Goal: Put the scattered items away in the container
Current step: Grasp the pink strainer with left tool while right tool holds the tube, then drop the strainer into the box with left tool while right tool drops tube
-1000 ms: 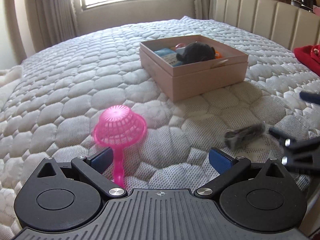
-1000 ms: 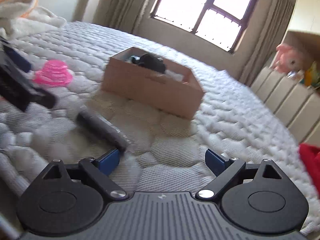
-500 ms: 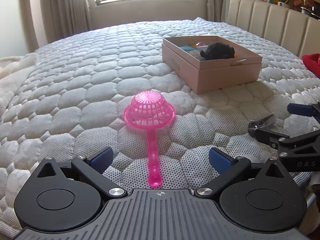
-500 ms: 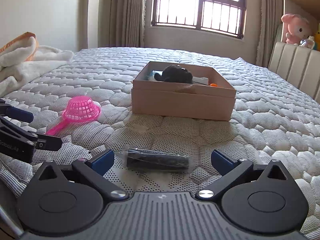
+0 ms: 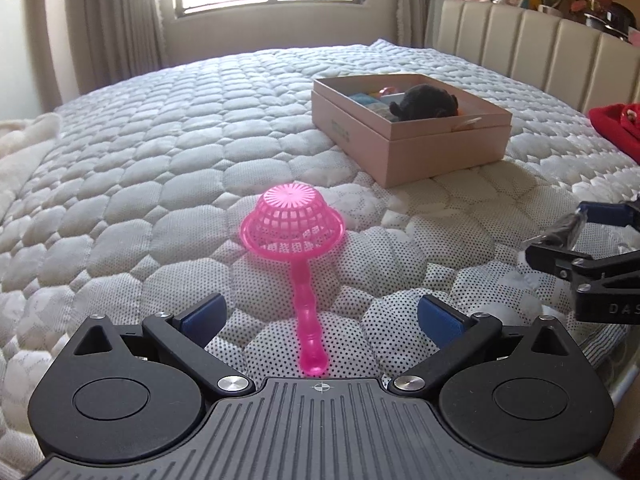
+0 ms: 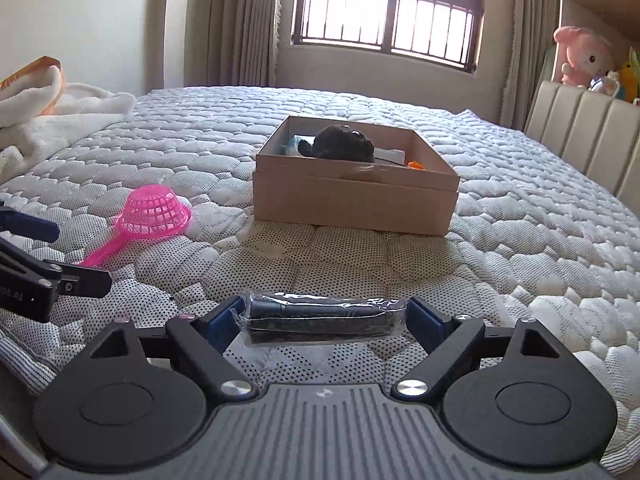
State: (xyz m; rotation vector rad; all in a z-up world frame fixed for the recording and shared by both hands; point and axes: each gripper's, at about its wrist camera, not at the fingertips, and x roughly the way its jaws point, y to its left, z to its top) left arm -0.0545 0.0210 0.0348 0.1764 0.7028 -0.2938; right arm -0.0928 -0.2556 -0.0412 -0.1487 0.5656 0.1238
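Note:
A pink plastic strainer (image 5: 296, 226) lies bowl-down on the quilted bed, its handle running back between the fingers of my open left gripper (image 5: 320, 318); it also shows in the right wrist view (image 6: 154, 212). A black item wrapped in clear plastic (image 6: 324, 320) lies crosswise between the fingers of my right gripper (image 6: 324, 320), whose jaws stand wide at its two ends. The pink cardboard box (image 5: 404, 148) holds a black plush toy (image 5: 424, 102) and small items; it stands straight ahead in the right wrist view (image 6: 356, 204).
White blankets (image 6: 48, 108) are heaped at the bed's left. A padded headboard (image 5: 540, 52) with plush toys above it runs along the right. A red cloth (image 5: 616, 124) lies by the headboard. The right gripper shows at the right edge of the left wrist view (image 5: 592, 248).
Both grippers have moved forward. The strainer's handle now lies between my left fingers, and the wrapped black item now lies between my right fingers.

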